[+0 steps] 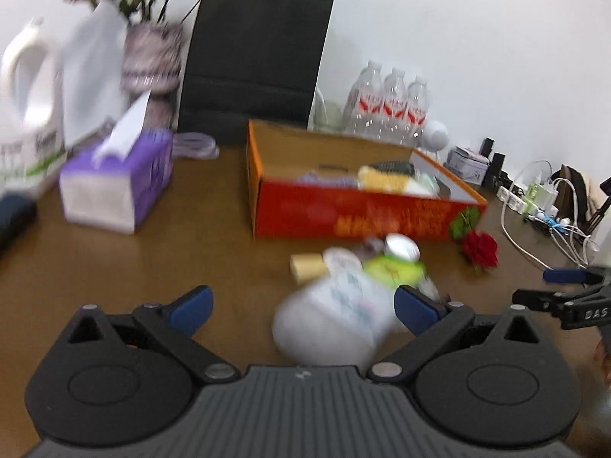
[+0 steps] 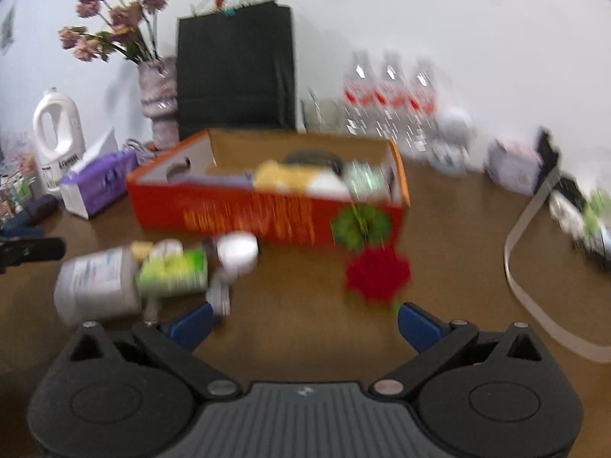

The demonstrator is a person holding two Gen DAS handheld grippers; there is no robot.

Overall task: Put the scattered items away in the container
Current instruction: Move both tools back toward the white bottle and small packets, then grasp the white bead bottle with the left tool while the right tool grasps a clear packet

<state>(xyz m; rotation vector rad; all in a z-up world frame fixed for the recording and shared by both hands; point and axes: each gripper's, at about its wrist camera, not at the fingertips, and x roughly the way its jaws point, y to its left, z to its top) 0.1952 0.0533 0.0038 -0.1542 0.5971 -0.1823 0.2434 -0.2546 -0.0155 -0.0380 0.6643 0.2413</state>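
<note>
A brown tabletop (image 1: 214,236) runs back to a plain white wall (image 1: 458,38), and both views are smeared by blur. Far to the left of the left gripper (image 1: 301,303) stands one white jug (image 1: 26,114) with a handle; nearer in sits one purple tissue box (image 1: 114,187) with a sheet poking up. Behind that is one patterned vase (image 1: 151,65) of faded pink flowers, and next to it one black paper bag (image 1: 254,65) against the wall. Straight ahead of the left gripper lies the red-and-orange box (image 1: 343,213), open on top and already holding several soft things too blurred to count. Between that box and the gripper lies a small heap: one white bottle (image 1: 336,316) on its side just ahead of the fingers, one green-labelled packet (image 1: 393,269), one pale yellow block (image 1: 305,265) and one white round lid or cap (image 1: 401,246). The left gripper's jaws are spread wide, with nothing pinched; the bottle lies partly between the blue fingertips (image 1: 191,307), contact unclear. Behind the box to the right stand three clear water bottles (image 1: 385,103). One red artificial flower (image 2: 378,273) with green leaves lies just ahead of the right gripper (image 2: 303,322), in front of the box's right end. That gripper's jaws also stand fully apart and empty. Farthest right, white cables (image 1: 534,236) and a power strip (image 1: 527,198) trail along the table edge.
</note>
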